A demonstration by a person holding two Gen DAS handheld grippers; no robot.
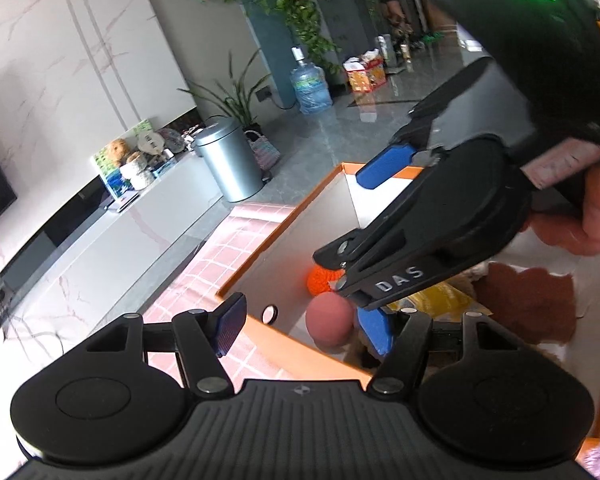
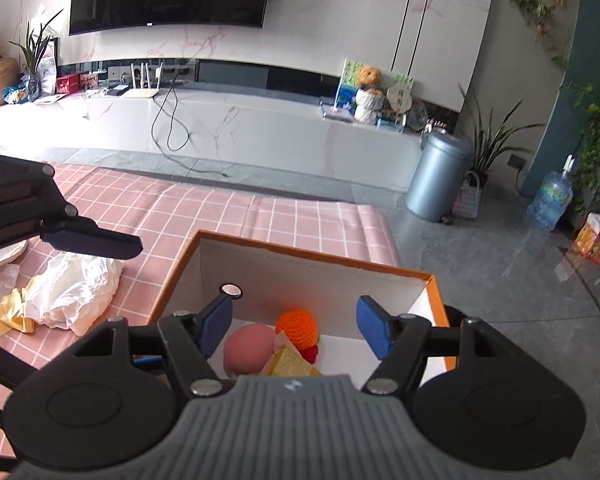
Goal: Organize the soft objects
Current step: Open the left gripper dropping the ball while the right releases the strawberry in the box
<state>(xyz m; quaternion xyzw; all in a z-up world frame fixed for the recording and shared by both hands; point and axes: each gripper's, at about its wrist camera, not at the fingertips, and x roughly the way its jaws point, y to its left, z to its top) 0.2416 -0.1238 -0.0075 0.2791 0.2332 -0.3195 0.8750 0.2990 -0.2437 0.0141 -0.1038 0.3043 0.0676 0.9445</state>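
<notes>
My right gripper [image 2: 296, 330] hangs tilted down over the orange box [image 2: 312, 258], its blue pads spread and nothing between them. My left gripper [image 1: 308, 322] is angled down at the box's near edge, also spread wide and empty. Inside the box lie a pink ball [image 2: 246, 350], a crocheted orange [image 2: 298, 326] and a yellow cloth [image 2: 290, 362].
</notes>
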